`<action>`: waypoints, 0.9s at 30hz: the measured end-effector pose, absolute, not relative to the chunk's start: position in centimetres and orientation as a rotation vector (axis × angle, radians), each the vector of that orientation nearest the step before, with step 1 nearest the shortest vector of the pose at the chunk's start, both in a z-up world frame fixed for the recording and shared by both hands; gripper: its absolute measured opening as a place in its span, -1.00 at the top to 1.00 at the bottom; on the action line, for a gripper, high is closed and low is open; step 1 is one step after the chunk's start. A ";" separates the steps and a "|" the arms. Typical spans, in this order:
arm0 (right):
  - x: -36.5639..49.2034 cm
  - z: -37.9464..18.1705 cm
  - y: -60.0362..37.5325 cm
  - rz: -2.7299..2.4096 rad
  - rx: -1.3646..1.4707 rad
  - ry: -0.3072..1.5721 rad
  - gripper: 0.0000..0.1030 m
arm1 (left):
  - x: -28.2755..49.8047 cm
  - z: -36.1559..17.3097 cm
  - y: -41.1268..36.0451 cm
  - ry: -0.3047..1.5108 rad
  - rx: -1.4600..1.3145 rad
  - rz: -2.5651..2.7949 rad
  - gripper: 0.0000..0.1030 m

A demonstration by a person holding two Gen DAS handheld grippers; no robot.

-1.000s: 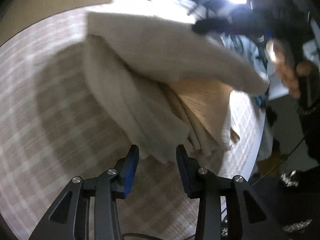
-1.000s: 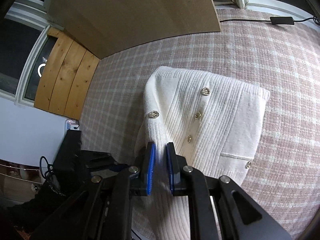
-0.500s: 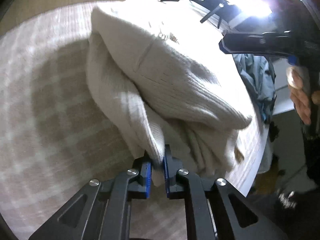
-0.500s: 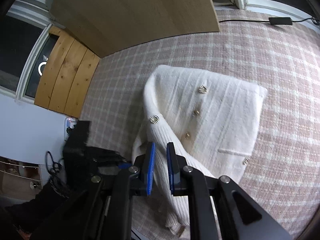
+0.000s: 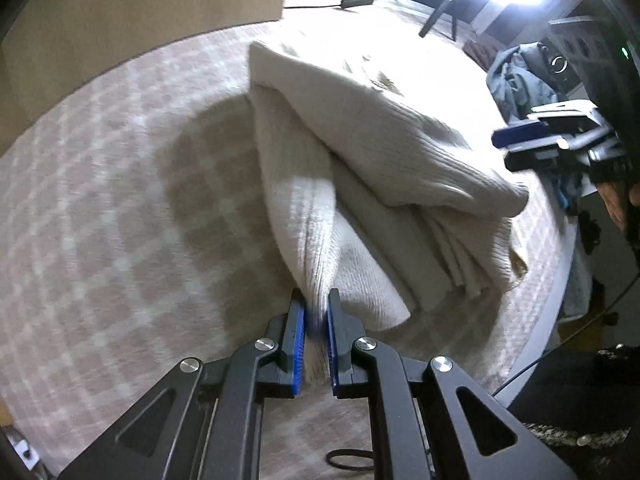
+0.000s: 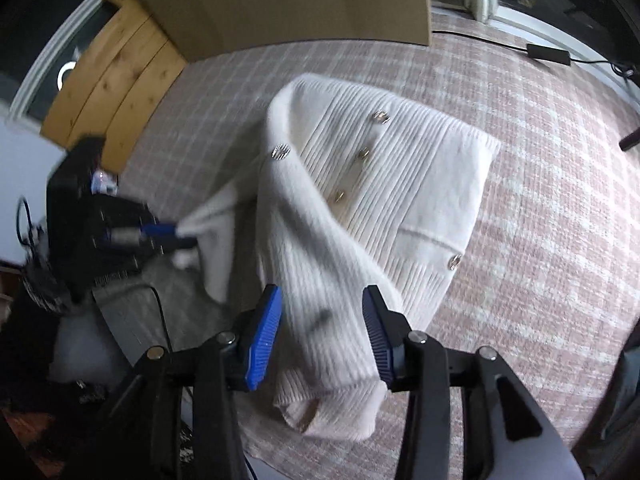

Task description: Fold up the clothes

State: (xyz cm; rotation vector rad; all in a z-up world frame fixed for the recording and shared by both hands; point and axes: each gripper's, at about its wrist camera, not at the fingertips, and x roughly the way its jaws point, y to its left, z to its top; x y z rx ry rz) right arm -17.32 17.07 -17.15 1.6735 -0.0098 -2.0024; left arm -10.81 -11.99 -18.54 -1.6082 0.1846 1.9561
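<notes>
Since the earlier frame, the right gripper (image 6: 322, 304) had let go of the cream cardigan (image 6: 380, 208), and its fingers (image 6: 266, 328) were now spread over the sleeve. The left gripper (image 5: 317, 312) pinched a fold of the cardigan's near edge, lifting it. The cardigan lay on the plaid counter (image 6: 552, 216).

Cream cardigan (image 6: 400, 184) on plaid-covered surface (image 6: 552, 208)
</notes>
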 end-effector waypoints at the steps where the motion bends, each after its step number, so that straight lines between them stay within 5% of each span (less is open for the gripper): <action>1: -17.0 -17.3 16.8 -1.999 1.675 0.019 0.09 | -10.8 -18.5 -12.1 0.192 -1.611 1.959 0.83; 11: -17.2 -19.0 15.8 -1.997 1.671 0.137 0.04 | -10.5 -18.0 -9.8 0.249 -1.576 1.925 0.83; 13: -17.5 -19.1 16.0 -1.998 1.667 0.132 0.50 | -10.5 -17.7 -9.7 0.256 -1.564 1.920 0.83; 15: -17.8 -19.3 16.1 -2.000 1.664 0.126 0.72 | -10.3 -17.3 -9.7 0.261 -1.549 1.917 0.83; 27: -18.6 -13.6 21.0 -1.951 1.542 -0.296 0.75 | -10.2 -16.8 -5.6 0.164 -1.435 1.791 0.83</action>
